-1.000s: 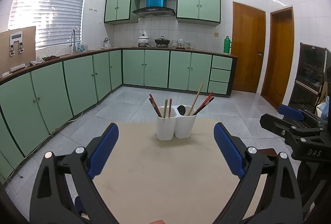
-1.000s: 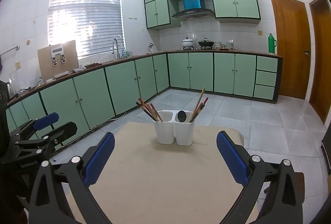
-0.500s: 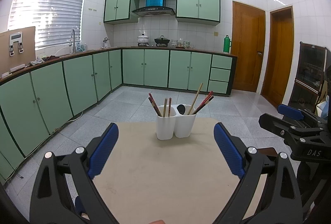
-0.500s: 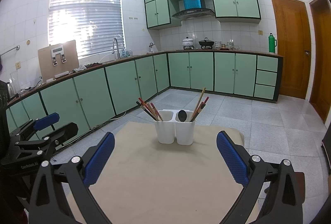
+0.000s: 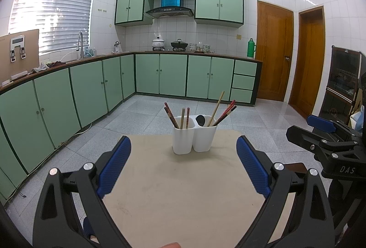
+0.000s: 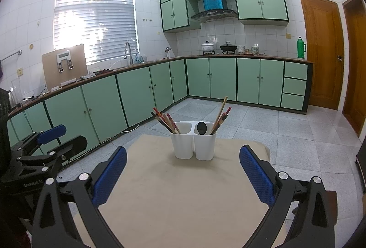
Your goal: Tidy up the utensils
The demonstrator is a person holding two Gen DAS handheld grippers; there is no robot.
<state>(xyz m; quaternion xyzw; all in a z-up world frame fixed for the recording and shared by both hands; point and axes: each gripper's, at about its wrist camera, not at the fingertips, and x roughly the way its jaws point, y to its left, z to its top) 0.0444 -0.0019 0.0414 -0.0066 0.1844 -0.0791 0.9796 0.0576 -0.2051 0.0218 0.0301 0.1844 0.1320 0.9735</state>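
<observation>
Beige tabletop (image 5: 183, 190) fills my left wrist view, bare except for the white two-compartment utensil holder (image 5: 194, 140) standing at its far end, well ahead of my left gripper (image 5: 183, 165). Its jaws stand wide apart with nothing between them. In the holder's left compartment I see reddish and pale chopsticks (image 5: 180, 118); the right one carries a dark spoon (image 5: 200, 120) plus more chopsticks (image 5: 220, 111) leaning right. My right gripper (image 5: 324, 142) pokes in at the right edge, off to the side of the tabletop. As I judge it, the sorting is either finished or close to it: nothing loose lies on the surface that I can see. Both compartments hold chopsticks, though, so some regrouping may remain; I cannot say what arrangement is wanted.

From the right wrist view, the same holder (image 6: 194, 145) sits at the far middle of the tabletop (image 6: 183, 197), well ahead of the right gripper (image 6: 183, 170), whose jaws are also spread and empty. Chopsticks (image 6: 165, 122) fan left out of the left compartment; the spoon (image 6: 201, 127) and a few more chopsticks (image 6: 220, 113) rise from the right. The left gripper (image 6: 45, 145) shows at the left edge.

Hard to make out: how many sticks each compartment holds, and whether anything short sits below the rims. The tabletop's near edge is cut off behind both grippers' arms, so anything lying there would escape me.
</observation>
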